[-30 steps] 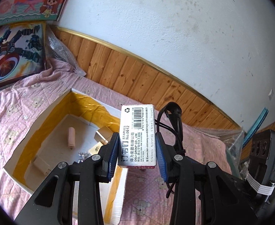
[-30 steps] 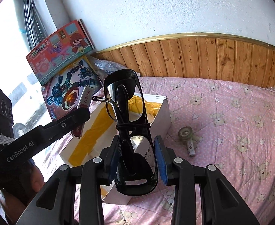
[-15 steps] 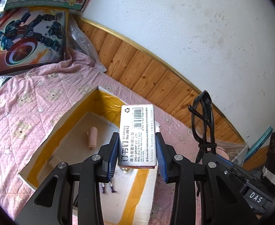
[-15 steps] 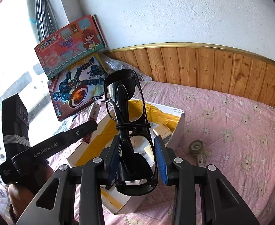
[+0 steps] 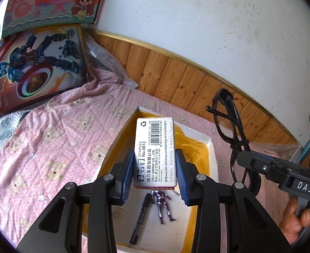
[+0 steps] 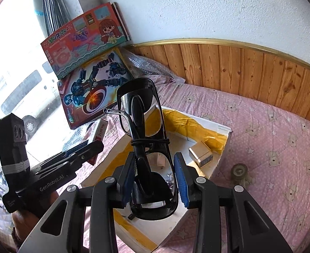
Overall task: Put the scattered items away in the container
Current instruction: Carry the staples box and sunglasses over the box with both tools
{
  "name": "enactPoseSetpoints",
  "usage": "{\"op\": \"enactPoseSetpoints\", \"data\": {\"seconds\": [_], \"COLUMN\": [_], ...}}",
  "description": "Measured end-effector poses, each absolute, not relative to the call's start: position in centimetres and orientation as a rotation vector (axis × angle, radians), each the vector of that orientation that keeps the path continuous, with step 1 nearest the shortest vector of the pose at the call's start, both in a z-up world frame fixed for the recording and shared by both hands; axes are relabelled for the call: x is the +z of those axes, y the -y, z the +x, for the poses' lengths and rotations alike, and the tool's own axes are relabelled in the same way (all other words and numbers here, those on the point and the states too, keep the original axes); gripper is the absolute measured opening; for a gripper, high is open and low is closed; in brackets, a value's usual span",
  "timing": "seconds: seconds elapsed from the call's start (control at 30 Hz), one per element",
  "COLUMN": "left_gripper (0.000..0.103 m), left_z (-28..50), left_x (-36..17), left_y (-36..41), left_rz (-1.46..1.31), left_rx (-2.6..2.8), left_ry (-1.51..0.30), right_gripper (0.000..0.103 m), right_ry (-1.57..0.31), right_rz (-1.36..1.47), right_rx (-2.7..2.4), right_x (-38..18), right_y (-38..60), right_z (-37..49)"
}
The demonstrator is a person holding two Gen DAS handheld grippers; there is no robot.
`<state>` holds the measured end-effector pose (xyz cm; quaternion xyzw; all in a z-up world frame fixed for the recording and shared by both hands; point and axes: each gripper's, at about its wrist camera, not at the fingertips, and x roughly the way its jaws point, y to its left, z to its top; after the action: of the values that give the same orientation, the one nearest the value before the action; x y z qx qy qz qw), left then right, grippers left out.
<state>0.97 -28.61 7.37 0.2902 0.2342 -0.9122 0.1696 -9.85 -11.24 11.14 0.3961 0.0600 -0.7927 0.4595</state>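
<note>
A: Staple box — where is it held?
B: Between the blue pads of the left gripper, above the open cardboard box, in which a pen and a toy figure are seen.
A: And rightward?
B: Black glasses are clamped upright by the right gripper, over the same box.

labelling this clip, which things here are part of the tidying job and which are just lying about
Part of the job:
- staple box in left claw
- black glasses in right claw
- white box with yellow tape
- tape roll on the quilt

Lying about:
- two toy boxes
- bubble wrap
</note>
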Motion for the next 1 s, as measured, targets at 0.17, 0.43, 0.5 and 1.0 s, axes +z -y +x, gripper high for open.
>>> {"op": "enactPoseSetpoints", "data": {"seconds": [0.17,0.43,0.5,1.0], "left_gripper": [0.039,0.039,0.039,0.039], "left_z": [0.3,-0.8,-1.0,-2.6], "left_x": [6.1,4.8,4.4,1.8], "left_y": [29.3,29.0,29.0,27.6], "left_rz": [0.881,0.993,1.025,1.231], "left_rx": [-2.556,-2.508,-2.500,-2.441], "left_ry": [-0.654,-0.460,-0.418,-0.143], "right_gripper": [0.038,0.038,0.038,0.038], "right_ry": [-0.150,-0.138,-0.146,-0.231], "right_rz": [1.035,1.177,1.210,1.422], "right_rx": [-1.933,-1.912,-1.921,-1.928], "right_x": [9.6,6.8,6.0,0.0], "right_y": [13.5,16.7,17.4,22.3], "right_z": [-11.0,-13.4,-14.0,-18.3]}}
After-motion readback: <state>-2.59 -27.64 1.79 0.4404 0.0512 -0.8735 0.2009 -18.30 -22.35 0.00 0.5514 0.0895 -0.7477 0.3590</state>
